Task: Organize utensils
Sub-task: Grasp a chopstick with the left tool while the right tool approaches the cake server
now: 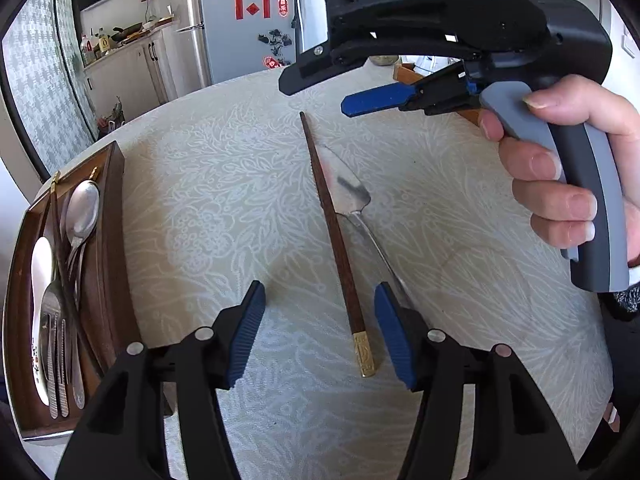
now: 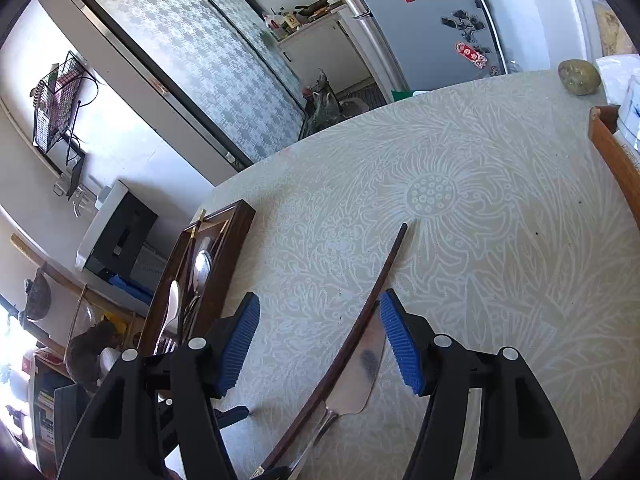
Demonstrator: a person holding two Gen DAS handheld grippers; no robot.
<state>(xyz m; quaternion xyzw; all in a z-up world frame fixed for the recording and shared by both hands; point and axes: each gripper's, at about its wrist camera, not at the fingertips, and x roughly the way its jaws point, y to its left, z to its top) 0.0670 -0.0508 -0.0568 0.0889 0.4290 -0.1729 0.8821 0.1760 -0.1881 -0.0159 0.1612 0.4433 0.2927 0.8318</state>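
Note:
A dark wooden chopstick with a gold cap lies on the patterned tablecloth, beside a metal cake server. My left gripper is open just above the chopstick's capped end, which lies between the fingers. My right gripper is open and empty over the chopstick and the server blade; it also shows in the left wrist view, hovering above the table. A dark wooden tray at the left holds spoons, forks, a chopstick and a white ceramic spoon.
The tray also shows in the right wrist view. A stone and a wooden box edge sit at the table's far right. A fridge and kitchen cabinets stand beyond the table.

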